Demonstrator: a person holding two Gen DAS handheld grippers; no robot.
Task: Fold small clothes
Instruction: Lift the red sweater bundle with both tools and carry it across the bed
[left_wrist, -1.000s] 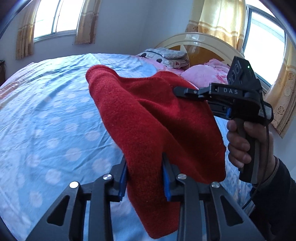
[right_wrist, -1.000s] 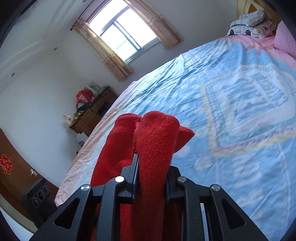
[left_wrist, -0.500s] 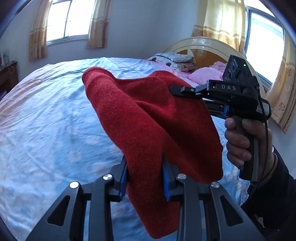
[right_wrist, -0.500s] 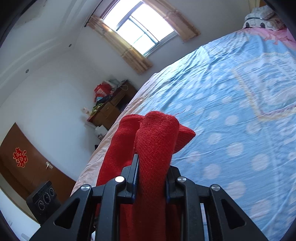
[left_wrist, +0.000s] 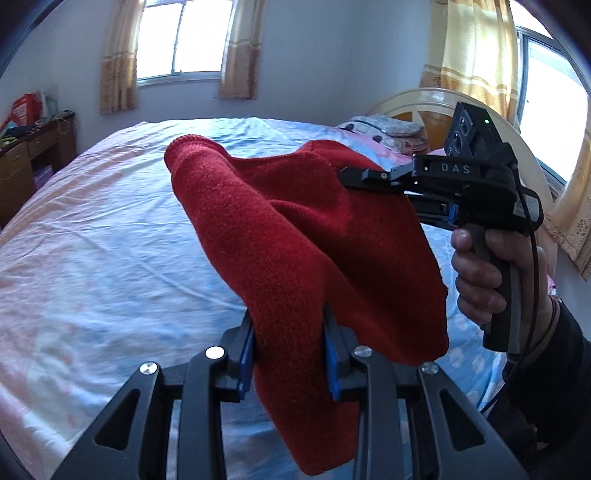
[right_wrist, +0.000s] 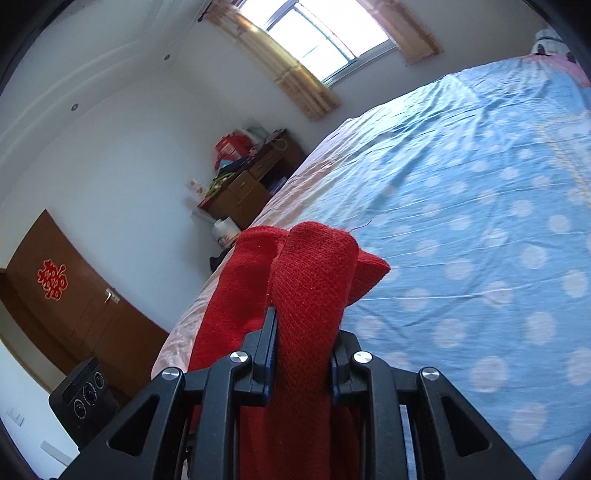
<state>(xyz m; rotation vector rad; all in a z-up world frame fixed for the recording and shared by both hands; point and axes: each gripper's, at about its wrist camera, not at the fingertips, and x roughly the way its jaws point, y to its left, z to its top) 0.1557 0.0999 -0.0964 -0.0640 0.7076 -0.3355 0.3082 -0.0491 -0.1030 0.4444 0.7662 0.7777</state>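
Note:
A red knitted garment (left_wrist: 295, 236) hangs in the air above the bed, stretched between both grippers. My left gripper (left_wrist: 290, 354) is shut on a thick fold at its near edge, and cloth droops below the blue pads. The right gripper (left_wrist: 347, 175) comes in from the right, held by a hand (left_wrist: 480, 273), and bites the garment's far edge. In the right wrist view the right gripper (right_wrist: 303, 354) is shut on a bunched roll of the same red garment (right_wrist: 314, 269), with more cloth hanging to its left.
The bed (left_wrist: 92, 240) under the garment has a light blue dotted sheet (right_wrist: 480, 221). Pillows (left_wrist: 388, 129) and a rounded headboard (left_wrist: 417, 103) lie at the far right. A wooden dresser (right_wrist: 251, 184) stands by the wall, a brown door (right_wrist: 55, 295) and a black speaker (right_wrist: 81, 398) nearer.
Both grippers have swept sideways over the bed with the garment held between them. The dresser and the door have come into view. Neither grip has changed.

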